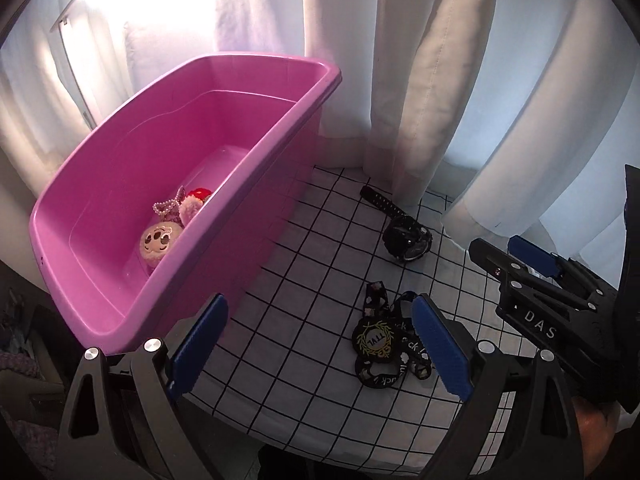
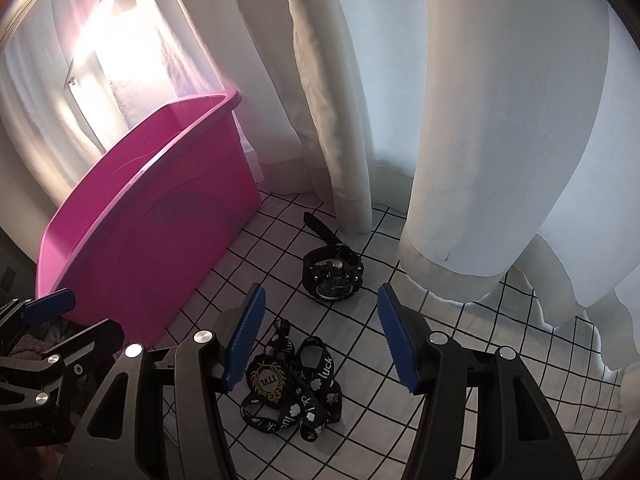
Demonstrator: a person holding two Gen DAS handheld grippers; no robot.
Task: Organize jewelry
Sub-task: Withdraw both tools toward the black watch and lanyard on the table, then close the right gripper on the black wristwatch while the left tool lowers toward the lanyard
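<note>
— Fingers [image 2: 248,340] on our right gripper [image 2: 320,336] spread wide, gripping nothing; our left gripper [image 1: 320,352] likewise.
— Lanyard [image 2: 296,392] lies beneath, wristwatch [image 2: 334,276] beyond, bin [image 1: 120,184] left. We should pinch the bunched straps centrally.

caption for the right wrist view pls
Open right gripper above a black lanyard, black watch beyond, pink bin left.
</note>
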